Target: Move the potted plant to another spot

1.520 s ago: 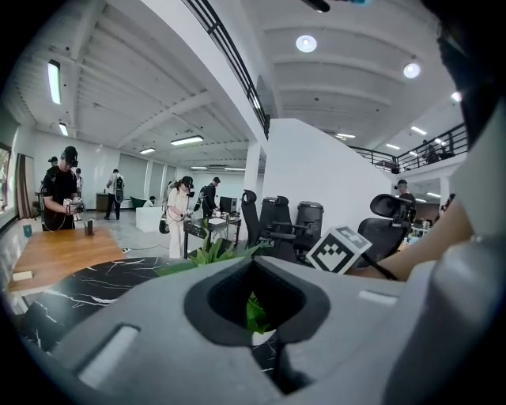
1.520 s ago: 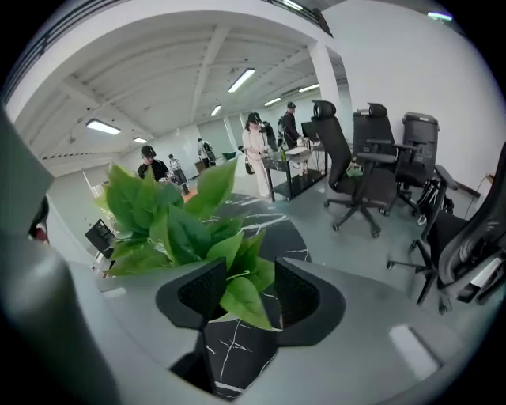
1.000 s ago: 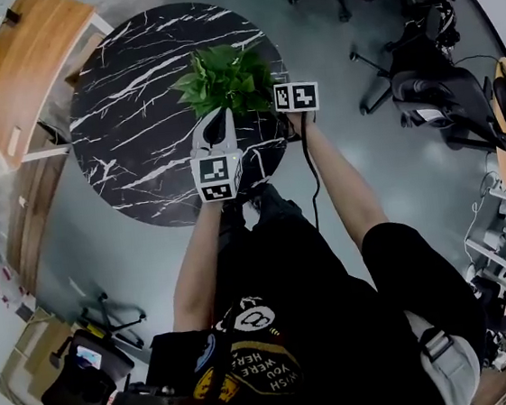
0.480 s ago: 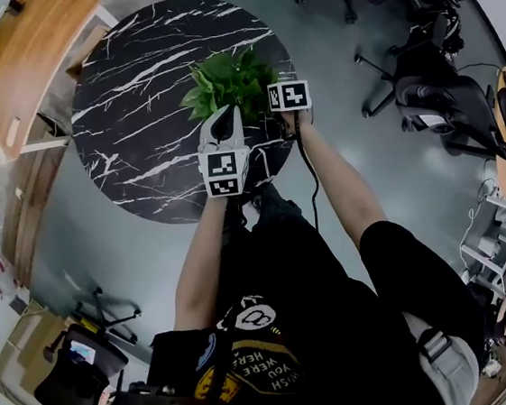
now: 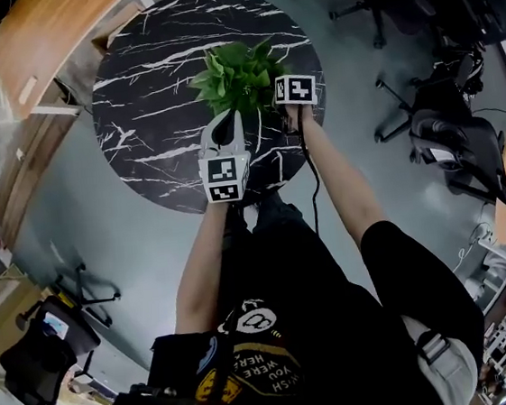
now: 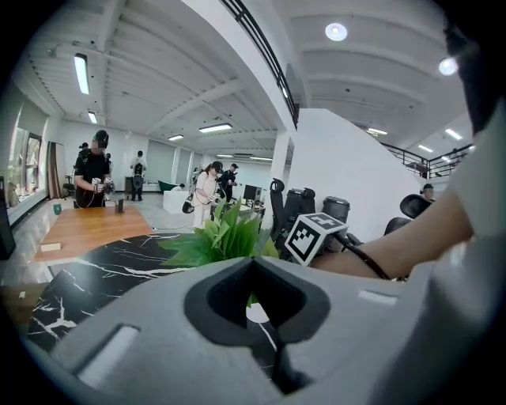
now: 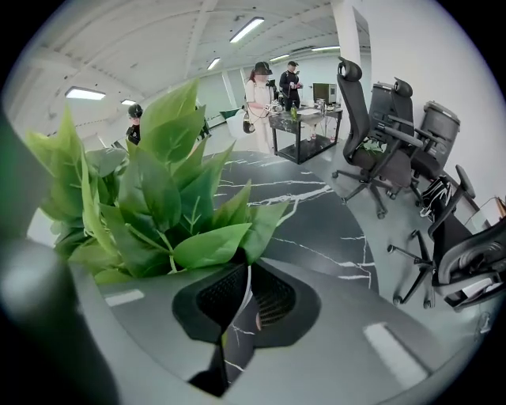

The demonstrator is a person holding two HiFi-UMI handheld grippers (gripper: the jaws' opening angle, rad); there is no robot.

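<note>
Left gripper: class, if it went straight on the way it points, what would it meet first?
Most likely the potted plant: its leaves and white pot sit right ahead of the left gripper; gap unclear.

Big open office: white walls, grey floor, lights on.
Under me a round black marble bench (image 5: 151, 100) w/ white veins, standing on smooth grey floor (image 5: 103, 241). A wooden desk (image 5: 52, 34) sits just beside it, upper left in the head view. Black office chairs (image 5: 448, 125) are off to my right, apart from the bench. The ceiling is white w/ beams, and its strip lights (image 6: 81, 73) and round lamps (image 6: 336, 32) are lit. White wall (image 6: 348, 158) is ahead of me, w/ tall windows (image 6: 32, 154) far left. Several people (image 6: 93, 170) stand in the bkgd near desks.
</note>
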